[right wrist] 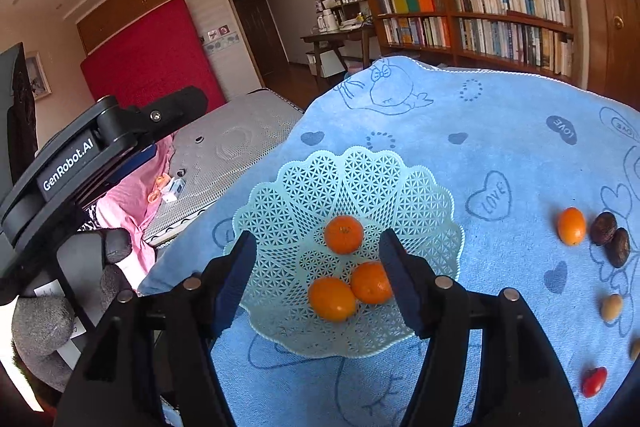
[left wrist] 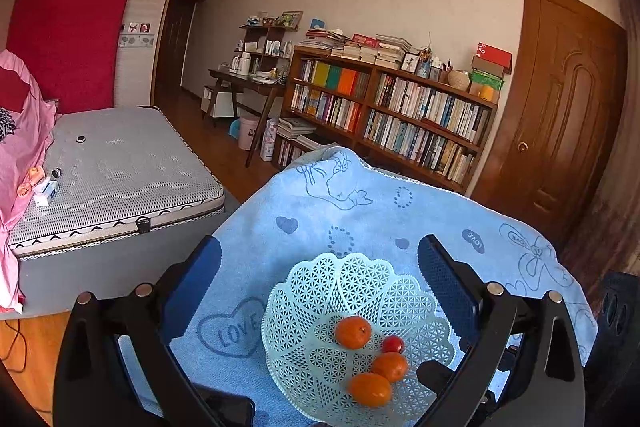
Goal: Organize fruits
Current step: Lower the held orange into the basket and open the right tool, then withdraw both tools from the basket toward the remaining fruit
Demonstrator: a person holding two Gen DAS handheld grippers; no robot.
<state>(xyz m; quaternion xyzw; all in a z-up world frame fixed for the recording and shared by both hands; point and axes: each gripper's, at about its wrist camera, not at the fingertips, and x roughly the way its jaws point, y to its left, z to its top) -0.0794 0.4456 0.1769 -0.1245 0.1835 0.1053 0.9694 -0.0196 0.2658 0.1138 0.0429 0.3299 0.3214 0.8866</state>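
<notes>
Spread and empty, the right gripper [right wrist: 316, 259] hangs over the lattice basket [right wrist: 400, 337] with its oranges [right wrist: 343, 233] between the jaws, the left gripper [left wrist: 320, 269] likewise agape; small, firm, roll-prone loose fruit [right wrist: 571, 225] lying right of the jaws probably wants a gentle mid-body pinch

In the right wrist view the red fruit in the basket [right wrist: 436, 203] is hidden behind the right gripper [right wrist: 318, 251]; 1 pale fruit [right wrist: 635, 349] is cut by the edge; book titles on the bookshelf [right wrist: 480, 7] are too small to read.
</notes>
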